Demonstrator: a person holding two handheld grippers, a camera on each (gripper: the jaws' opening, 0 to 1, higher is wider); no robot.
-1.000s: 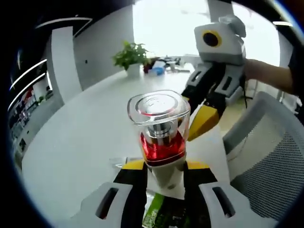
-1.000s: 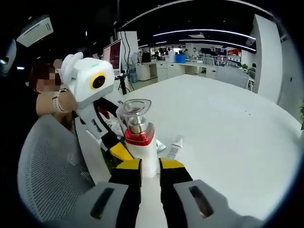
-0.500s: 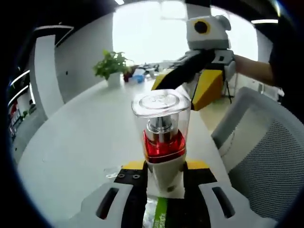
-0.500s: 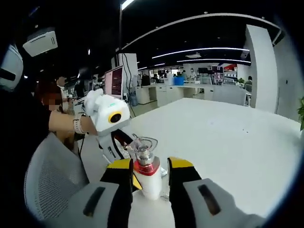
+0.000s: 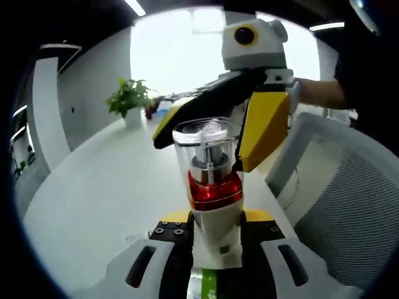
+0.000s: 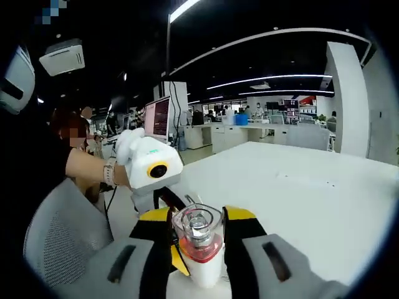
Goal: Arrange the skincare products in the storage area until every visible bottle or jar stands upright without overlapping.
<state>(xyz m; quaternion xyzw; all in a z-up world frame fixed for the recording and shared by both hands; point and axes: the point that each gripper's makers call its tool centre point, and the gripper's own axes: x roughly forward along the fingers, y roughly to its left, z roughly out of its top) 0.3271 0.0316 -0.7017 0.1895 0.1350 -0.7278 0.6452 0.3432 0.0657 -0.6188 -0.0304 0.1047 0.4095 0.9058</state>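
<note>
**Above the white table, one bottle between two grippers**

Over the near edge of the table [image 5: 93, 199], the left gripper [image 5: 215, 227] is clamped on the white lower body of the pump bottle [image 5: 212, 187], its yellow-tipped jaws pressed to either side. The bottle stands upright in that view, red band at the middle, clear square cap at 12 o'clock.

In the left gripper view the right gripper [image 5: 212, 128] comes in from 1 o'clock with its jaws spread wide, one on each side of the clear cap; whether they touch it cannot be told. In the right gripper view the bottle [image 6: 198, 243] sits between those same parted jaws, cap toward the lens.

A mesh chair [image 5: 349, 212] crowds the 3 to 5 o'clock side. The tabletop runs bare from 9 toward 11 o'clock, up to a potted plant [image 5: 128, 99]. A green packet [image 5: 207, 291] shows at 6 o'clock under the left gripper.
</note>
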